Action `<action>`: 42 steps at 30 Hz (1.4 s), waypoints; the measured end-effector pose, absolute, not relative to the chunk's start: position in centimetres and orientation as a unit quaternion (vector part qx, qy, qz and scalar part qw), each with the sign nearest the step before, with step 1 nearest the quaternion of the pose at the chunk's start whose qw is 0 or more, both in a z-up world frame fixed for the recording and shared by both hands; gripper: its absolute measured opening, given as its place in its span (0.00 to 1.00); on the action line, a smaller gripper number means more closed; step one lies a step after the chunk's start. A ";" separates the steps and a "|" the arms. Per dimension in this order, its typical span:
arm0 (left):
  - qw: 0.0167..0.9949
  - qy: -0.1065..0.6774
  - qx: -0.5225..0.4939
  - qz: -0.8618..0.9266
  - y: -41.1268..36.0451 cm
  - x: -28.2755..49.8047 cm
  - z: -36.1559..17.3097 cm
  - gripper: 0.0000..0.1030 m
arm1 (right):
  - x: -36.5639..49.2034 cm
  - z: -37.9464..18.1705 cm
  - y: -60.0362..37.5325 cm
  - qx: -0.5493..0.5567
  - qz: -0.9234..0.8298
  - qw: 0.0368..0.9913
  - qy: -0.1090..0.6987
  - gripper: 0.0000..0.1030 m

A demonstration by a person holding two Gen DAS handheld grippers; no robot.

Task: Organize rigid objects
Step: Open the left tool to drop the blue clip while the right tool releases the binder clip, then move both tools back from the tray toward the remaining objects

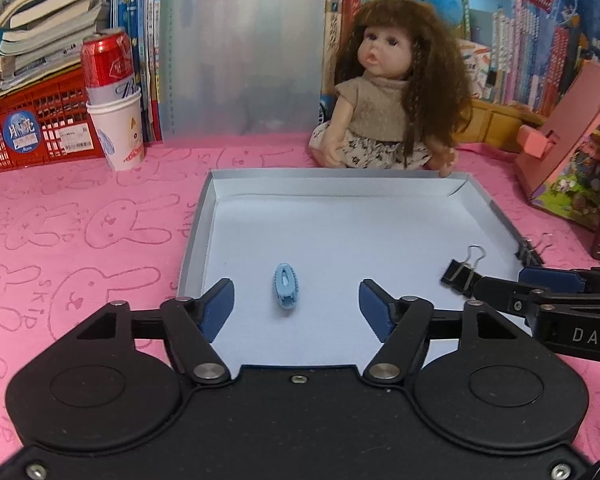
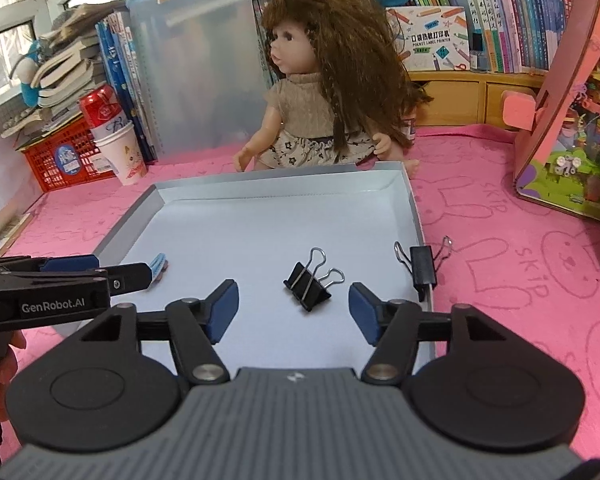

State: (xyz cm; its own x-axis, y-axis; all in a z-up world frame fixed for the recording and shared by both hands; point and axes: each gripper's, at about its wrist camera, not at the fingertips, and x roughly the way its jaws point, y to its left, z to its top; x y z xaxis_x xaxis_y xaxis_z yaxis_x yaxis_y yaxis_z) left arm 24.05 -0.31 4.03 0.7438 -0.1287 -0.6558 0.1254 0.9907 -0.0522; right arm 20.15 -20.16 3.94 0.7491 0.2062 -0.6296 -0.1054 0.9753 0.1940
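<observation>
A shallow grey tray (image 1: 198, 220) with a white floor lies on the pink cloth; it also shows in the right wrist view (image 2: 132, 220). A small light-blue clip (image 1: 286, 286) lies inside it, straight ahead of my open, empty left gripper (image 1: 296, 308). In the right wrist view the blue clip (image 2: 159, 264) is partly hidden behind the left gripper. A black binder clip (image 2: 312, 280) lies in the tray just ahead of my open, empty right gripper (image 2: 294, 310); it also shows in the left wrist view (image 1: 460, 274). A second black binder clip (image 2: 423, 266) is clipped on the tray's right rim.
A doll (image 1: 388, 96) sits behind the tray's far edge. A paper cup holding a red can (image 1: 118, 128) and a red basket (image 1: 32, 128) stand at the back left. A pink toy house (image 1: 568, 140) stands at the right. Books line the back.
</observation>
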 end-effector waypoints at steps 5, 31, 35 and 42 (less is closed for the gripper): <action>0.942 0.328 -0.001 -0.079 -0.5 22.0 5.1 0.75 | 18.5 4.7 -20.4 0.069 0.087 0.938 0.329 0.78; 0.953 0.279 -0.003 -0.117 -0.4 11.6 6.3 0.79 | 9.0 5.7 -20.4 0.032 0.088 0.958 0.270 0.86; 0.953 0.278 0.002 -0.118 -0.4 10.0 5.9 0.79 | 7.8 5.3 -20.1 0.016 0.085 0.961 0.262 0.86; 0.953 0.281 0.009 -0.112 -0.1 7.3 4.5 0.79 | 5.7 4.5 -19.9 -0.006 0.078 0.964 0.254 0.86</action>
State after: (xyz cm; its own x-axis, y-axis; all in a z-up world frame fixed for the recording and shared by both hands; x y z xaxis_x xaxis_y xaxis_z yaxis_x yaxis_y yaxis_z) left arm 7.32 -0.12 4.48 0.8164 -0.2093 -0.5382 0.2190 0.9746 -0.0469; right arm 5.66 -19.86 4.48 0.8591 0.1469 -0.4904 -0.1528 0.9879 0.0281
